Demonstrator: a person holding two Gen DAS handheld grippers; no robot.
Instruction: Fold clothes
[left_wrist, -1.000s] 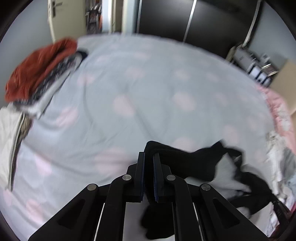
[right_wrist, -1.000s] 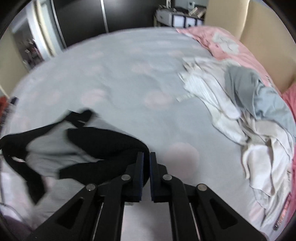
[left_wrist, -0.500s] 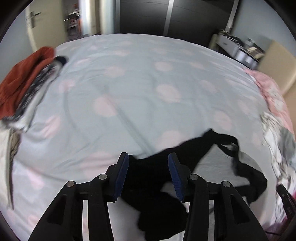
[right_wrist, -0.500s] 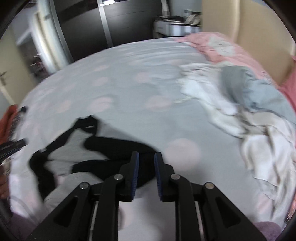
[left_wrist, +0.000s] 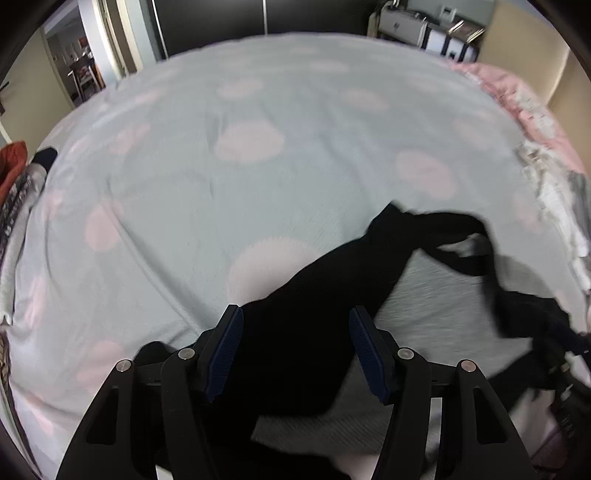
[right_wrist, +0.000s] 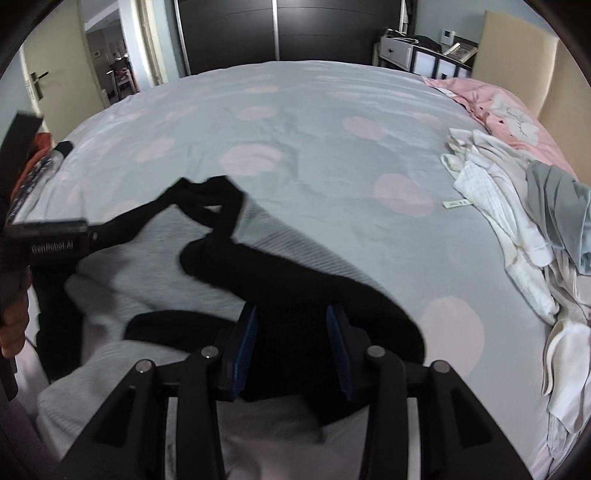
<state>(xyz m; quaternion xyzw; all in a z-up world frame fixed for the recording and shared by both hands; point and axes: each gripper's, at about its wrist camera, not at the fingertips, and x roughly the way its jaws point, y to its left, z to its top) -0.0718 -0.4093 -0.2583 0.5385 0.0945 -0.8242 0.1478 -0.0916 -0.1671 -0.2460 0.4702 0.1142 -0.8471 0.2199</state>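
Observation:
A grey top with black sleeves and a black neckband (left_wrist: 436, 317) (right_wrist: 155, 273) lies crumpled on the near part of the bed. My left gripper (left_wrist: 295, 350) hangs open just above a black sleeve (left_wrist: 317, 302), nothing between its blue pads. The right gripper (right_wrist: 291, 343) is also open, over the other black sleeve (right_wrist: 306, 291), gripping nothing. In the right wrist view the left gripper's black body (right_wrist: 44, 240) shows at the left edge, with a hand below it.
The bed has a pale blue cover with pink dots (right_wrist: 295, 140). A pile of white and grey laundry (right_wrist: 517, 229) and a pink pillow (right_wrist: 498, 107) lie at the right. Red and patterned clothes (left_wrist: 14, 173) sit at the left edge. Dark wardrobe behind.
Both grippers were shut on the black sleeves one second ago. They have opened wide and let the garment drop onto the bed; the sleeves now rest on the cover.

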